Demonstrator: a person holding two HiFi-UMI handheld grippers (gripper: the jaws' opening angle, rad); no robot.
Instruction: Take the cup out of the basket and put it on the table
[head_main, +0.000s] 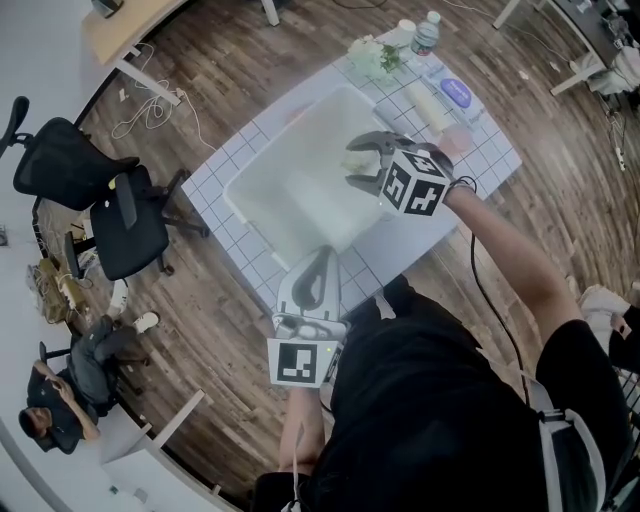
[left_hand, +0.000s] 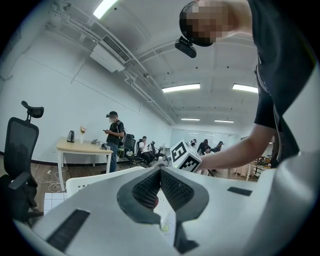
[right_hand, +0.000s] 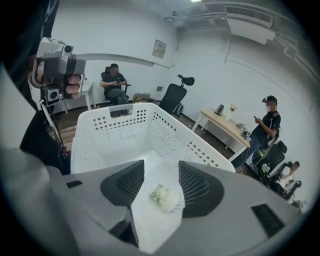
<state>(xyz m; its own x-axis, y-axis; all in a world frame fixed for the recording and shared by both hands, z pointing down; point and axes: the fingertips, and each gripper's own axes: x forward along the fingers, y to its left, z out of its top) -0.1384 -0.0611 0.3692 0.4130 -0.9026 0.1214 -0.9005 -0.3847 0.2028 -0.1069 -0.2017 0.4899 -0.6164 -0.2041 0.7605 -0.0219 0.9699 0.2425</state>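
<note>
Reading the right gripper (right_hand: 161, 165): we find its jaws released and standing wide apart, with neither pad touching anything.
Cup (right_hand: 162, 196): we see it on the basket floor, framed in the gap between the right jaws and beyond their tips, clear of both pads. It is pale with a speckled pattern; we cannot tell its exact pose.
Basket (right_hand: 115, 125): white with perforated walls. The right jaws point down into it, and its far wall rises ahead of their tips.
Left gripper (left_hand: 160, 170): we read its jaws as clenched, tips meeting, with nothing between them.
Left gripper position: in the head view its tips lie close to the basket's near rim, well apart from the cup.
Table (head_main: 225, 165): grid-patterned top, carrying the basket beneath both sets of jaws.
Bottle (head_main: 426, 30): it stands at the table's far end, well beyond the right jaws and outside the basket.
</note>
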